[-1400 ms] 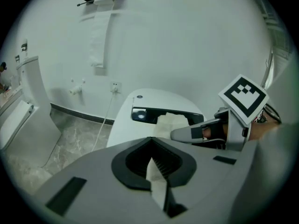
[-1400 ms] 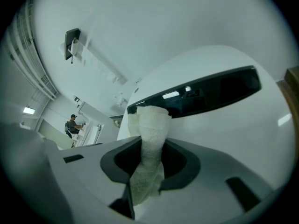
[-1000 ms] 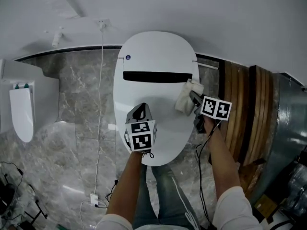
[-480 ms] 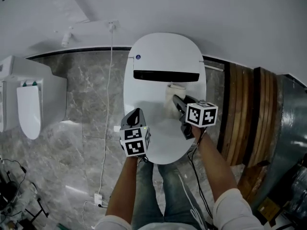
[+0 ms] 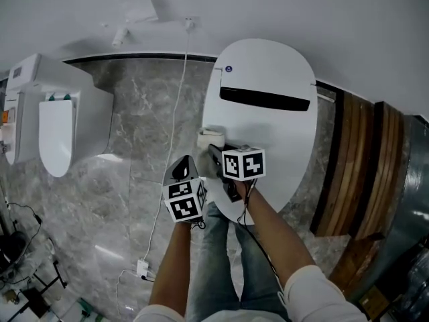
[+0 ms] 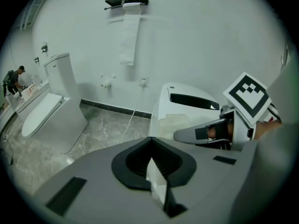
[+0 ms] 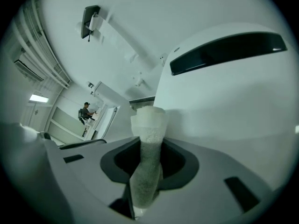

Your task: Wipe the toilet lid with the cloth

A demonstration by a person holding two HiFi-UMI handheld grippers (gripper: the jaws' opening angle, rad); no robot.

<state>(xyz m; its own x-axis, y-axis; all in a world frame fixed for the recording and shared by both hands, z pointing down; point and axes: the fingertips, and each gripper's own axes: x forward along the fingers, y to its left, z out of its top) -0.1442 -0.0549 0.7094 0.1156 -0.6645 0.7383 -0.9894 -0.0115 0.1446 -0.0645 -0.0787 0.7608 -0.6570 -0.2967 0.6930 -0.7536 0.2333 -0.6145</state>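
The white toilet lid [image 5: 275, 123] is down, with a dark slot [image 5: 265, 99] near its back. A pale folded cloth [image 5: 211, 138] lies against the lid's left edge, and my right gripper [image 5: 215, 151] is shut on it. In the right gripper view the cloth [image 7: 148, 143] stands up between the jaws in front of the lid [image 7: 233, 92]. My left gripper [image 5: 182, 168] is shut and holds nothing; it hangs over the marble floor just left of the toilet. In the left gripper view, past the shut left gripper [image 6: 156, 183], the cloth [image 6: 174, 123] and right gripper [image 6: 205, 133] show.
A second white toilet [image 5: 57, 129] stands at the left. A white cable [image 5: 171, 133] runs across the grey marble floor [image 5: 127, 180] from the wall. Wooden slats [image 5: 355, 166] lie right of the toilet. The person's legs [image 5: 221, 260] are below the lid's front.
The right gripper has swept the cloth from the lid's right side across to its left edge. The left gripper has moved left, off the lid and over the floor.
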